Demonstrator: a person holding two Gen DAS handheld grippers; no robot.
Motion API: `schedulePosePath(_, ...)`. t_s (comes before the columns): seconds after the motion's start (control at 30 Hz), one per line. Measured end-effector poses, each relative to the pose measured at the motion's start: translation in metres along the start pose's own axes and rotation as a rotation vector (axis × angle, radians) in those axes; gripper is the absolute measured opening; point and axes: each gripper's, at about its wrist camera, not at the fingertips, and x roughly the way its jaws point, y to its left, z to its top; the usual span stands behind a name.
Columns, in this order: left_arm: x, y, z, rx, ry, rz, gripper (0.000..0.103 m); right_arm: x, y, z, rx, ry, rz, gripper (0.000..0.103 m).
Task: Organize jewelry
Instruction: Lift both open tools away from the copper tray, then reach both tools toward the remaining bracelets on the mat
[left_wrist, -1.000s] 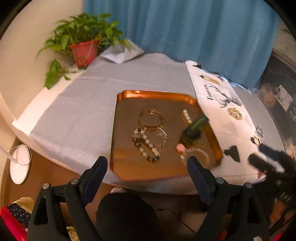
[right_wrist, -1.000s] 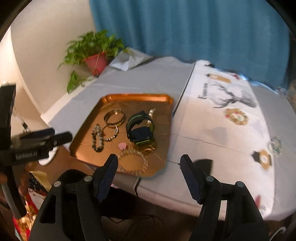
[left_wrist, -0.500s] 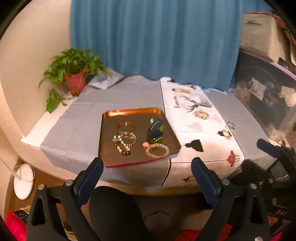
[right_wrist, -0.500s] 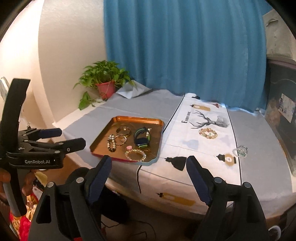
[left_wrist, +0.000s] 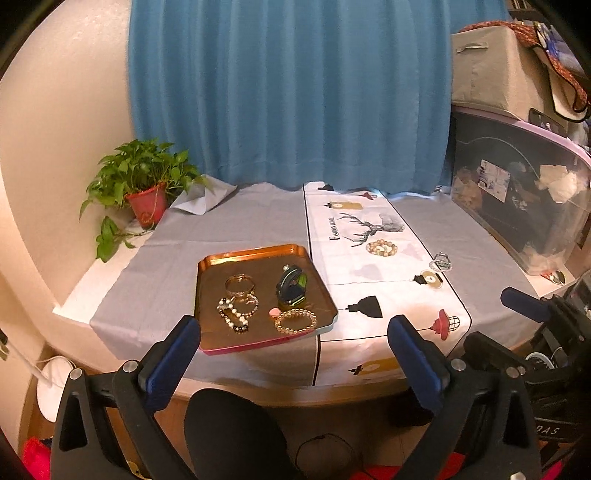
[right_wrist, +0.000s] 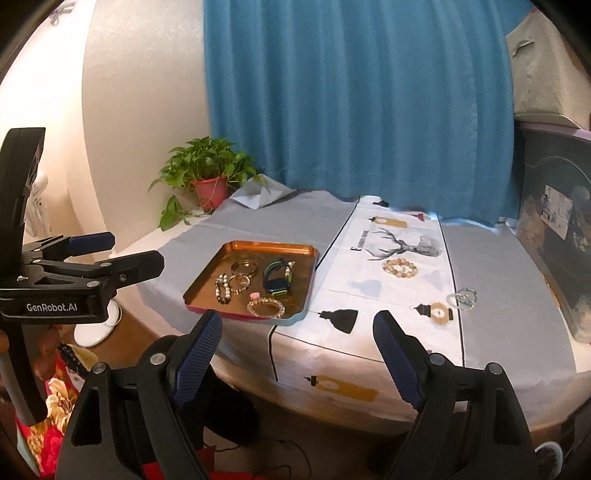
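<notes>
A copper tray near the table's front edge holds gold bangles, a black-and-white bead bracelet, a dark watch with green trim and a pearl bracelet. A beige bead bracelet and a clear bracelet lie on the white runner. My left gripper and right gripper are both open and empty, held back from the table's front edge.
A potted plant stands at the table's back left with a folded cloth beside it. A clear storage bin sits at the right. A blue curtain hangs behind. A white lamp base is on the floor.
Both grippers have pulled back and up from the tray, so the whole table now shows. The jewelry has not moved.
</notes>
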Motion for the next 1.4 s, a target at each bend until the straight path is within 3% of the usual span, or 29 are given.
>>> schedulePosePath(0.73,0.013,-0.011,0.008,0.014,0.013,-0.003,0.101,0.005,-0.018,-0.003,0.026,0.025,-0.013,0.085)
schedulePosePath(1.4,0.047,-0.027,0.014,0.045,0.048,-0.012,0.101,0.024,-0.063,-0.006,0.097,0.051,-0.062,0.085)
